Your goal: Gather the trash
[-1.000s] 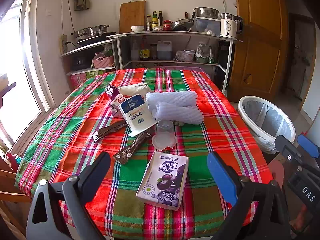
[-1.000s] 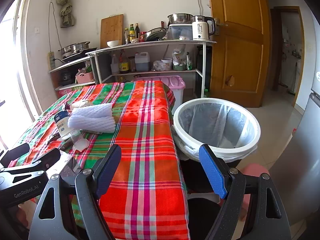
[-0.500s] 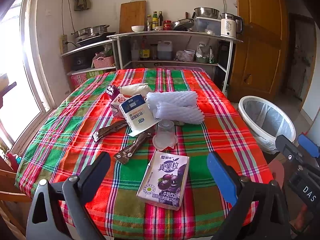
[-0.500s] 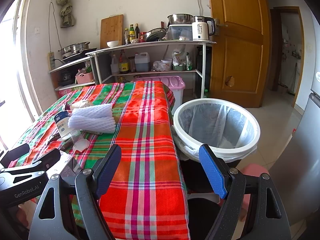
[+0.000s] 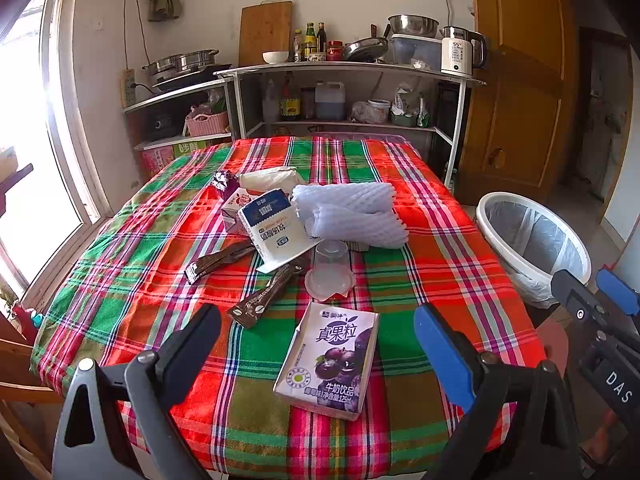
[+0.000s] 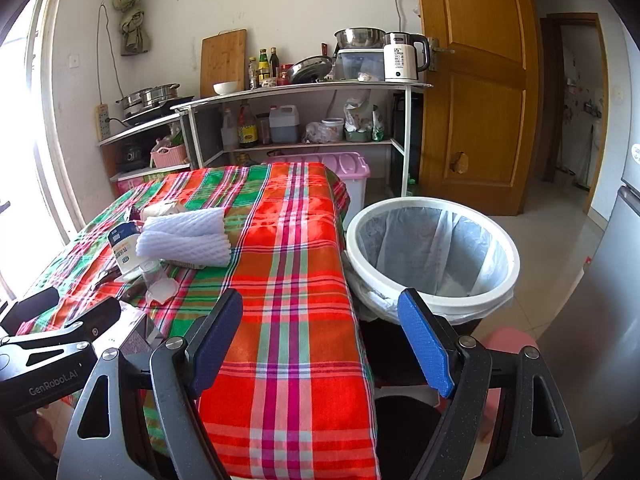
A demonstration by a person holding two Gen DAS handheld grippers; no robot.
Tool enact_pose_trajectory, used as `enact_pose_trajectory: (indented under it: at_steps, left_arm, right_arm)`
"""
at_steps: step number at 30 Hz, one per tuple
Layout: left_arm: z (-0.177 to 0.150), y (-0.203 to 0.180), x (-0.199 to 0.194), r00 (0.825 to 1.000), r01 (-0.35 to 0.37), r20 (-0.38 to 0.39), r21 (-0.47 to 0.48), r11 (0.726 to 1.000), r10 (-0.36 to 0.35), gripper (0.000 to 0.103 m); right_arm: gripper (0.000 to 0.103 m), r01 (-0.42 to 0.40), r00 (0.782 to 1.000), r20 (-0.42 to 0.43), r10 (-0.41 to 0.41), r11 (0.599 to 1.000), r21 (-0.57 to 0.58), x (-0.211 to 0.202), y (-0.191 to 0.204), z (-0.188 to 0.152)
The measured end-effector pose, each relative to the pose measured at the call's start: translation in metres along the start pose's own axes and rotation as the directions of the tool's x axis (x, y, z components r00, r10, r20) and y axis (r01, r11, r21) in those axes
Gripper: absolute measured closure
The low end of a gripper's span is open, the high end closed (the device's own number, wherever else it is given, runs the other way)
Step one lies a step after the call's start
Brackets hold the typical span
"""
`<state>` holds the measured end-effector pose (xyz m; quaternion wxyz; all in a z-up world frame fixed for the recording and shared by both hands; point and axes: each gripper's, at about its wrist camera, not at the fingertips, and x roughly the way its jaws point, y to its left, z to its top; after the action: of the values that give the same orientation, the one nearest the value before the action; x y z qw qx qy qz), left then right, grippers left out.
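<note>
**Op:** Bin (image 6: 434, 258) sits at 1 o'clock from my right gripper (image 6: 320, 338), on the floor against the table's right edge. White rim, clear liner inside; I see no trash in it from here.

**Desk:** Gripper states?

**Op:** Right gripper's jaws are spread wide, nothing between them, hanging over the table corner. Left gripper (image 5: 318, 344) likewise spread apart, empty, above the near edge of the plaid tablecloth (image 5: 420, 272).

**Desk:** Where's the trash?

**Op:** All on the cloth. Purple drink carton (image 5: 328, 360) lies flat at 12 o'clock, just ahead of the left fingers, closest piece. Beyond it a clear plastic cup (image 5: 330, 268), tipped over with its mouth toward me. At 11 o'clock, two brown sachets (image 5: 264, 296), apart from each other. Further out, a blue-and-white carton (image 5: 274, 226) leaning on a smaller red-printed carton (image 5: 236, 208); a white foam-net roll (image 5: 348, 214) touches the blue one's right side. Behind those, a white wrapper (image 5: 272, 178) and a dark purple wrapper (image 5: 222, 180).

**Desk:** Count?

**Op:** Three cartons, two sachets, one cup, one foam roll, two wrappers. One bin. Nothing stands between the purple carton and the left gripper.
</note>
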<state>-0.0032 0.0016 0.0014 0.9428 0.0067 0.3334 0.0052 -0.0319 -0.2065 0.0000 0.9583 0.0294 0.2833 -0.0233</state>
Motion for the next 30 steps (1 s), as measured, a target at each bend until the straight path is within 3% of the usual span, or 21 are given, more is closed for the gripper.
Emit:
enact_pose_trajectory:
  at_steps: [22,30]
  left_arm:
    - [-0.006,0.009,-0.003,1.000,0.013,-0.020,0.026,1.000,-0.012,0.005]
    - [-0.024,0.018,0.009,0.993,0.085,-0.089,0.057,0.995,-0.080,0.005]
  right_arm:
    - [0.023,-0.007,1.000,-0.013,0.007,1.000,0.010,0.003,-0.001,-0.001]
    - [0.023,-0.020,1.000,-0.015,0.020,1.000,0.009,0.006,0.002,-0.001]
